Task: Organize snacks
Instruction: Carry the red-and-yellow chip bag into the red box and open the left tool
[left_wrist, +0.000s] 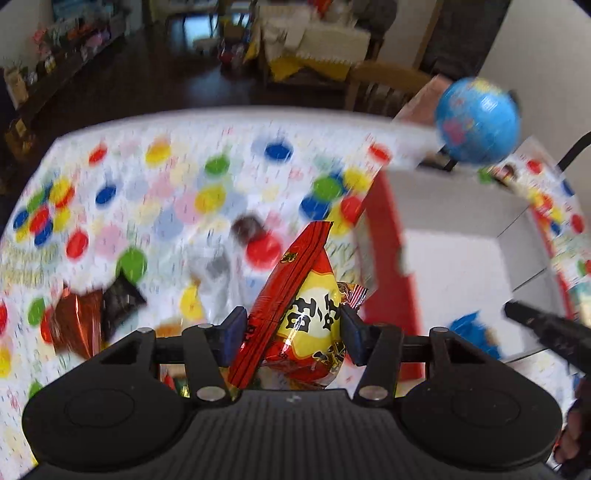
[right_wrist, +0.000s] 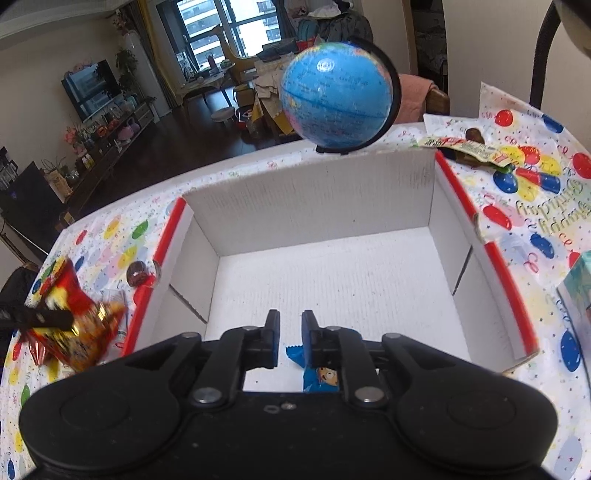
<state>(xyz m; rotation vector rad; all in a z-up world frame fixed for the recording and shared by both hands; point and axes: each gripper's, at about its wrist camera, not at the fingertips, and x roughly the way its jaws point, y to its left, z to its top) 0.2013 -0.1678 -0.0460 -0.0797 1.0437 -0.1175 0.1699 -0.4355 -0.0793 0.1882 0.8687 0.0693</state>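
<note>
**Snack packet on its way to the box**

Over the balloon-print plastic tablecloth (left_wrist: 177, 206), the left gripper (left_wrist: 293, 332) has its jaws clamped on a red and yellow crinkly snack packet (left_wrist: 299, 295), lifted just beside the red-edged white cardboard box (right_wrist: 325, 266). The right gripper (right_wrist: 290, 341) hangs inside the box with its jaws a little apart and nothing between them; a blue wrapped candy (right_wrist: 317, 373) lies on the box floor beneath it. More wrapped sweets (left_wrist: 92, 317) wait on the cloth, and a small blue globe (right_wrist: 338, 99) stands behind the box. I judge this the carry step: next the packet must cross the red rim, then be released.
</note>
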